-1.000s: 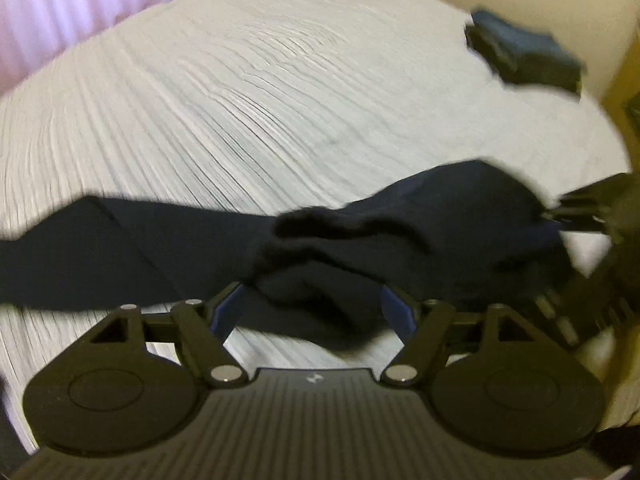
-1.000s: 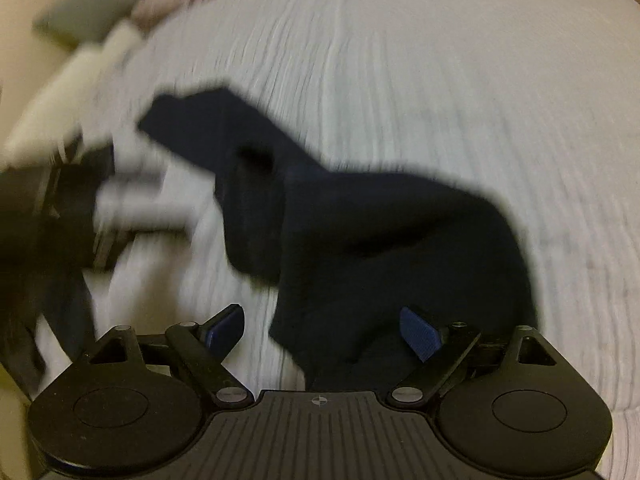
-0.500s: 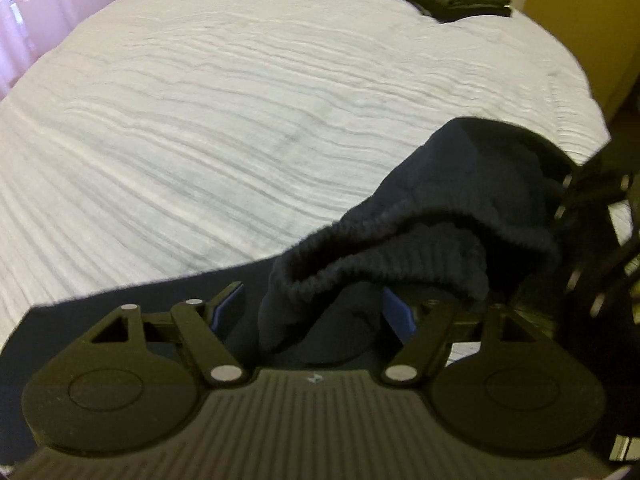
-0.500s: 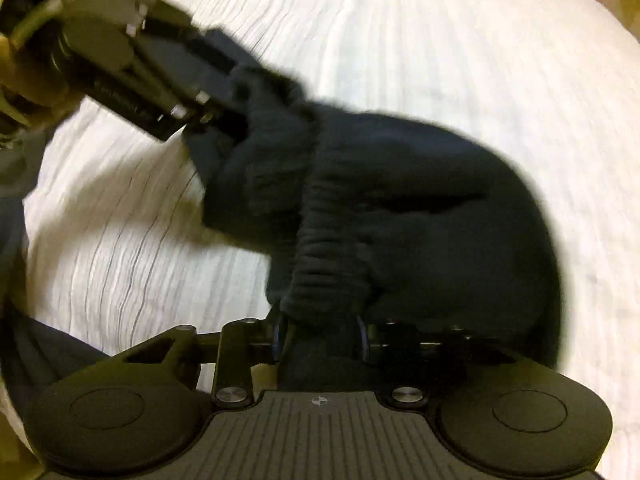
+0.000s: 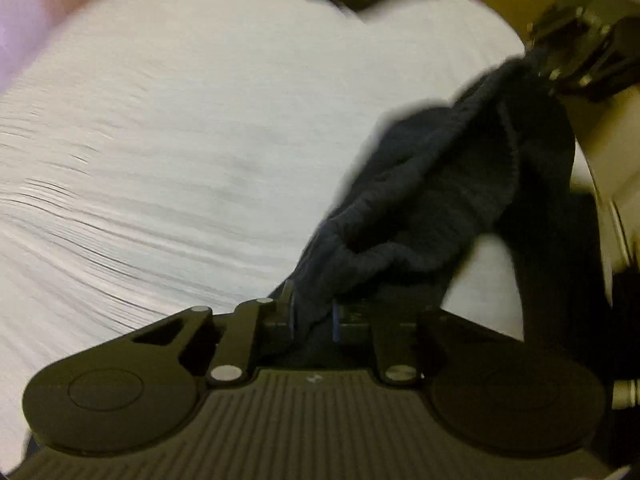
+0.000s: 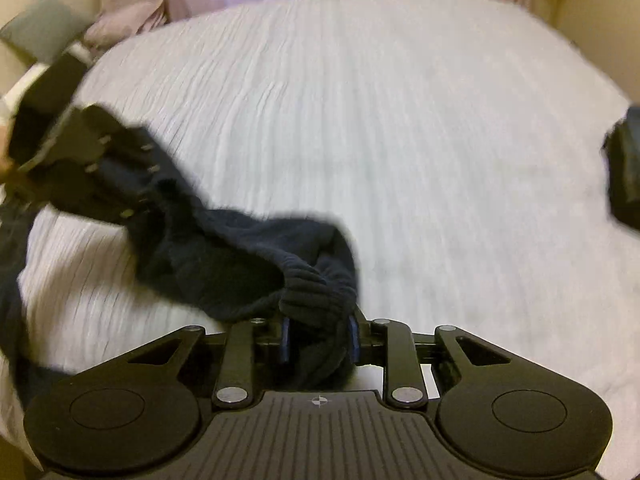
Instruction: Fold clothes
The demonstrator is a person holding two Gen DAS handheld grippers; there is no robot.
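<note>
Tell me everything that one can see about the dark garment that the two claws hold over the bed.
The dark garment is navy, almost black, of thick soft knit with a ribbed band along its edge. It is bunched and creased, not yet folded. The left claw and the right claw have both just closed and each pinches the ribbed edge, so the cloth hangs stretched between them above the white bedcover. A further part droops down at the picture's edge; its end is out of view.
</note>
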